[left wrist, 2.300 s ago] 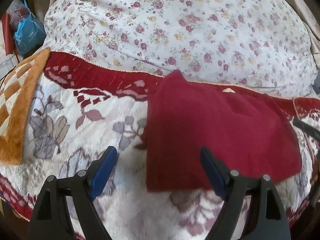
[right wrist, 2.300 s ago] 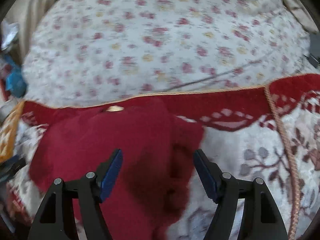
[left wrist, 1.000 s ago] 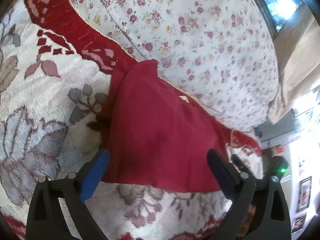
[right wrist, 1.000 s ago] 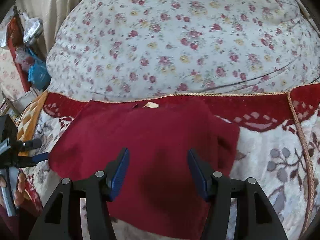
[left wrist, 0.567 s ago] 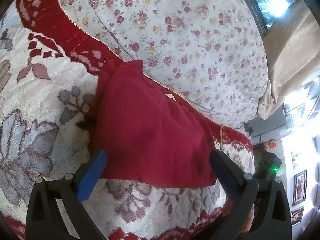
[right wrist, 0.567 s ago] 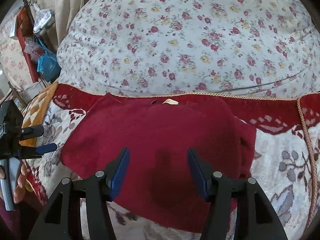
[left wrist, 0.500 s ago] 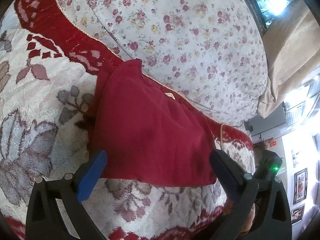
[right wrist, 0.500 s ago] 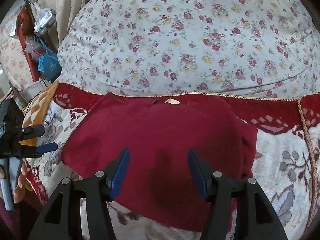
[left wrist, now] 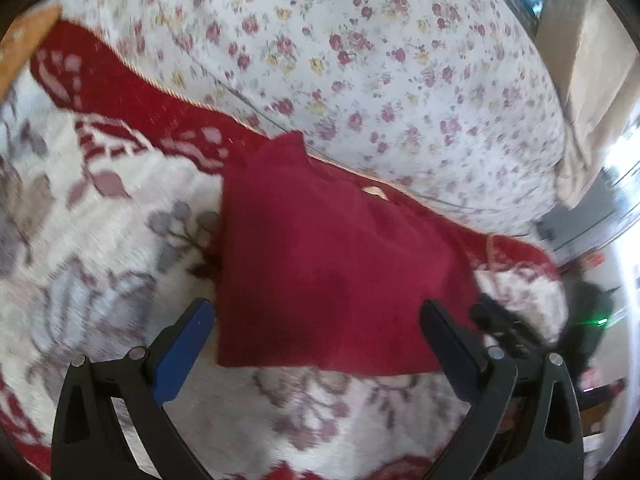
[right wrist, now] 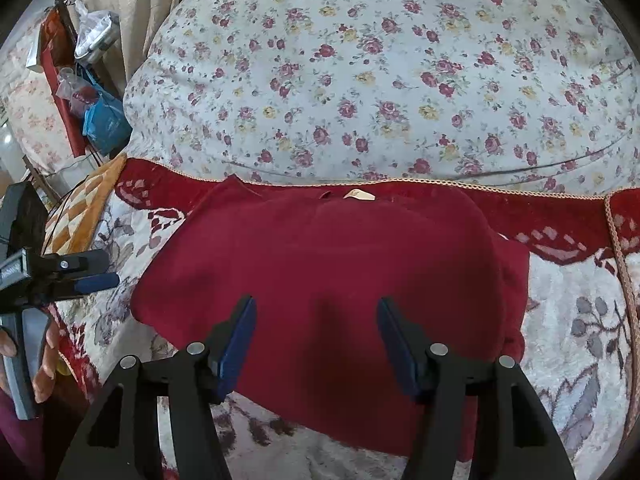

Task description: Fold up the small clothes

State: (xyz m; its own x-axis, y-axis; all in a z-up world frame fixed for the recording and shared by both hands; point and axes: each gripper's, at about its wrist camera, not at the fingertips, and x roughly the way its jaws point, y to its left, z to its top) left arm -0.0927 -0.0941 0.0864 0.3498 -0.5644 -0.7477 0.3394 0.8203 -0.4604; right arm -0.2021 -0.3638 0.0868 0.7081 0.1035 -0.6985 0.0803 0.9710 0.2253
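A dark red garment [right wrist: 328,264] lies flat on the patterned blanket, its neck label at the far edge; it also shows in the left wrist view [left wrist: 320,264]. My left gripper [left wrist: 316,340] is open and empty, held just above the garment's near hem. My right gripper [right wrist: 316,332] is open and empty above the garment's near half. The left gripper also shows at the left edge of the right wrist view [right wrist: 84,272], beside the garment's left side.
The plush blanket [right wrist: 580,320] with red border and grey leaf pattern covers the bed. A floral duvet [right wrist: 380,72] rises behind it. An orange checked cloth [right wrist: 84,208] lies at the left. Bags and clutter [right wrist: 92,92] stand by the curtain.
The left gripper has swung left and closer to the garment's near hem; its view is blurred by motion. The right gripper has barely moved. The garment lies as before.
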